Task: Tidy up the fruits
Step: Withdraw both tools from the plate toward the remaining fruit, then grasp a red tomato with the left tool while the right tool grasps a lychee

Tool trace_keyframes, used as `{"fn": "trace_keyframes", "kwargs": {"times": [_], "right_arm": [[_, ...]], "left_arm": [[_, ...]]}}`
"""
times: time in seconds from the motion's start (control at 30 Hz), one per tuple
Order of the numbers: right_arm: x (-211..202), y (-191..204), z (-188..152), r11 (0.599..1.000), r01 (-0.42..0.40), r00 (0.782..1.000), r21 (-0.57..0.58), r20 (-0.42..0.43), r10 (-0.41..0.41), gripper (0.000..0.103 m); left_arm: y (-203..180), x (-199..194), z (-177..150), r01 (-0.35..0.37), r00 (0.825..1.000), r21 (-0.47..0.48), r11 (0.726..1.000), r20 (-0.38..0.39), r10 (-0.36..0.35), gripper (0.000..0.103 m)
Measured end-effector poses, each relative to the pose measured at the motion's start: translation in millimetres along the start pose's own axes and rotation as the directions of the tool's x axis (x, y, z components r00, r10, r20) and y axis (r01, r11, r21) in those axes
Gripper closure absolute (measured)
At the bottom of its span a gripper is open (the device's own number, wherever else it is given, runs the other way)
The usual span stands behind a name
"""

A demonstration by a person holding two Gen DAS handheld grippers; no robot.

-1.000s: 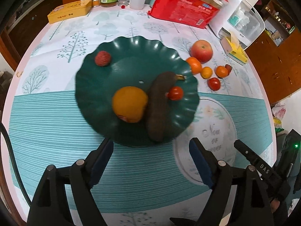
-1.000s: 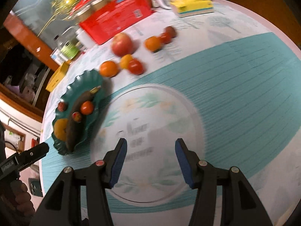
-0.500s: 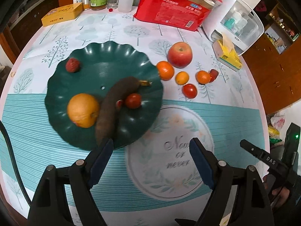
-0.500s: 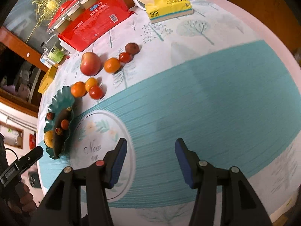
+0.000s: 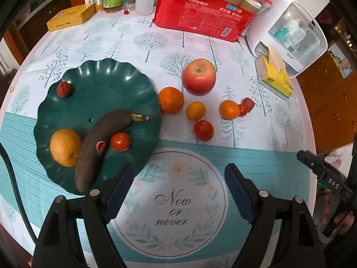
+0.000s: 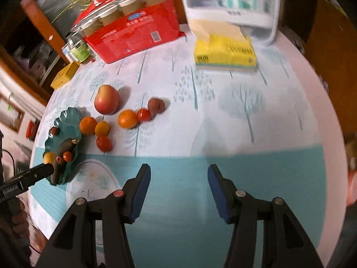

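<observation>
Swinging right since a second ago, my left gripper (image 5: 178,189) now hangs wide open over the printed tablecloth (image 5: 171,201), the green plate (image 5: 100,78) with orange (image 5: 64,147), blackened banana (image 5: 100,140) and tomato (image 5: 120,141) off to its left. Right of it, loose fruit lies beside the apple (image 5: 198,77). My right gripper (image 6: 178,189) hangs equally wide, empty.

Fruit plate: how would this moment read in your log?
left gripper open | right gripper open | green plate: banana | apple on table
</observation>
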State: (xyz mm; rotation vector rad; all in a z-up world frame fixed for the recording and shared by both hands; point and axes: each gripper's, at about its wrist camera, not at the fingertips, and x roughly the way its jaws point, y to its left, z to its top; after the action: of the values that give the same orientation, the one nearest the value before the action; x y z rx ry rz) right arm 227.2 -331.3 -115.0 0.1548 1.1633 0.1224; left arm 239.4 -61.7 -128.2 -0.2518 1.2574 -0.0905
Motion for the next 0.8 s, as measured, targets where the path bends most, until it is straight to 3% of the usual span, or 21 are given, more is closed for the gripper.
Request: {"fn": "trace_keyframes", "kwargs": {"times": [0.17, 0.43, 0.63, 0.8], "right_arm": [[1, -2, 37, 0.992, 0.016, 0.999, -0.125, 0.032, -0.012, 0.049], [14, 10, 84, 0.957, -0.009, 0.996, -0.29, 0.086, 0.036, 0.049], [39, 23, 90, 0.926, -0.048, 0.991, -0.376, 0.098, 0.091, 0.049], [68, 33, 85, 0.896, -0.027, 0.994, -0.443, 0.087, 0.073, 0.049]], "left_arm": [[-12, 9, 14, -0.017, 1.0, -0.021, 1.0, -0.021, 0.016, 0.021], [-23, 24, 40, -0.028, 0.999, -0.06, 0.998, -0.04, 0.025, 0.021], [-28, 45, 49, -0.041, 0.998, -0.074, 0.996, -0.054, 0.037, 0.021], [-35, 67, 50, -0.054, 0.996, -0.054, 0.997, -0.076, 0.05, 0.023]]}}
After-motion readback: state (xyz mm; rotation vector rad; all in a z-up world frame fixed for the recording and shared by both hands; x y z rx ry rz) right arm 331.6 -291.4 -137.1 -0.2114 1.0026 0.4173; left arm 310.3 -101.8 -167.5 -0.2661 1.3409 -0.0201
